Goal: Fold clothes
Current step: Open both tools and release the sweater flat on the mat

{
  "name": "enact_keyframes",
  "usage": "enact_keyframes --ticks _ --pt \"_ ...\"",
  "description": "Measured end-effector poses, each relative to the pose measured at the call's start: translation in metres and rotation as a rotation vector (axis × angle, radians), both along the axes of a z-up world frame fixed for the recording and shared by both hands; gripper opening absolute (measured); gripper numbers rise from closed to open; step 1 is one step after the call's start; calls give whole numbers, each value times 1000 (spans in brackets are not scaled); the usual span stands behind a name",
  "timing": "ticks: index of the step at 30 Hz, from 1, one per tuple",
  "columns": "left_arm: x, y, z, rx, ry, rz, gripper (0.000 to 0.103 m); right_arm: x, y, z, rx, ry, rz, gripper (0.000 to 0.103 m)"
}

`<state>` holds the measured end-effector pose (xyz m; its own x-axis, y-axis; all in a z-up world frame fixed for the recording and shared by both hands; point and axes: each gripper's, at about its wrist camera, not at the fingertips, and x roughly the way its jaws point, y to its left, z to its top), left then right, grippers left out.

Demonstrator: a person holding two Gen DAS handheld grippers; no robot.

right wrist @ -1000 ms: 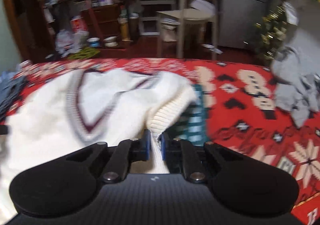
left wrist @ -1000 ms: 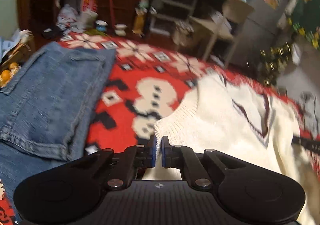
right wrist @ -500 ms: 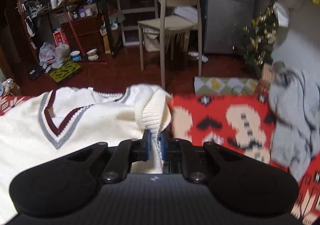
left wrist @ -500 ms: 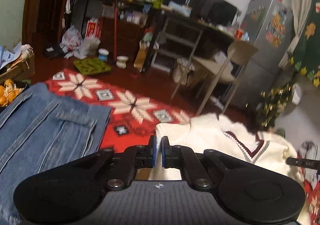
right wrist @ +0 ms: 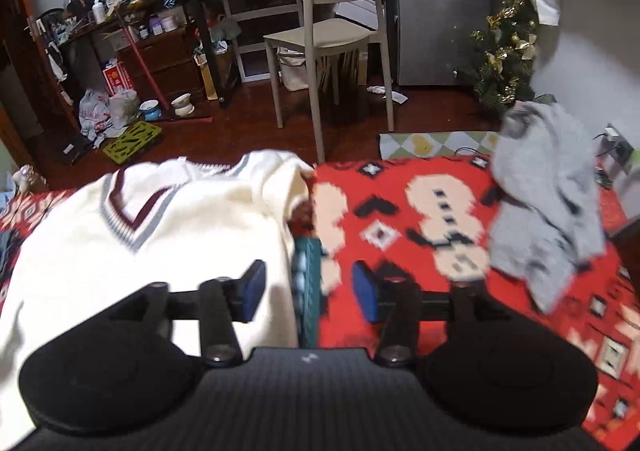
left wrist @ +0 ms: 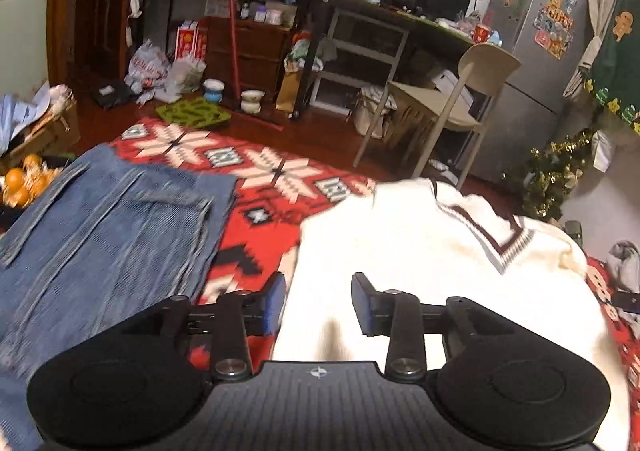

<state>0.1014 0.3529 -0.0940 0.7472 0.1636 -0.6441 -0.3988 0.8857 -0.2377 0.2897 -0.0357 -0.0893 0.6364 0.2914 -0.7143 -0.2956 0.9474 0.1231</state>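
Note:
A cream knit sweater (left wrist: 440,259) with a maroon and grey V-neck lies on the red patterned blanket (left wrist: 264,219). It also shows in the right wrist view (right wrist: 160,251). My left gripper (left wrist: 319,303) is open over the sweater's left edge, holding nothing. My right gripper (right wrist: 308,291) is open over the sweater's right edge, holding nothing. Blue jeans (left wrist: 104,235) lie flat to the left of the sweater. A grey garment (right wrist: 548,203) lies crumpled at the right of the blanket.
A beige chair (right wrist: 332,31), a cluttered desk (left wrist: 360,7), a fridge (left wrist: 540,51) and a small Christmas tree (right wrist: 504,51) stand beyond the blanket. A green mat (left wrist: 194,113) and bowls lie on the wooden floor. A box of oranges (left wrist: 20,183) sits at the far left.
Both grippers were shut on the sweater's edges and carried it forward; now both have opened and let the sweater go, and it lies on the blanket.

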Motion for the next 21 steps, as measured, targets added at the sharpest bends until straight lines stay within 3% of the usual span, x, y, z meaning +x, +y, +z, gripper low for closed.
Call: enact_keyframes --ticks 5,10,12,18,21 --pt "-46 -3 16 -44 19 -4 39 -63 -20 19 -9 17 32 68" --pt "-89 -10 14 -89 66 -28 40 -120 -31 29 45 43 39 78" --pt "-99 -13 8 -120 111 -22 40 -139 -31 30 50 60 47 88" --pt "-122 -30 1 -196 169 -53 41 -188 -31 30 88 109 71 99" --pt "-129 -43 2 -183 182 -85 49 -206 -34 27 102 135 49 102"
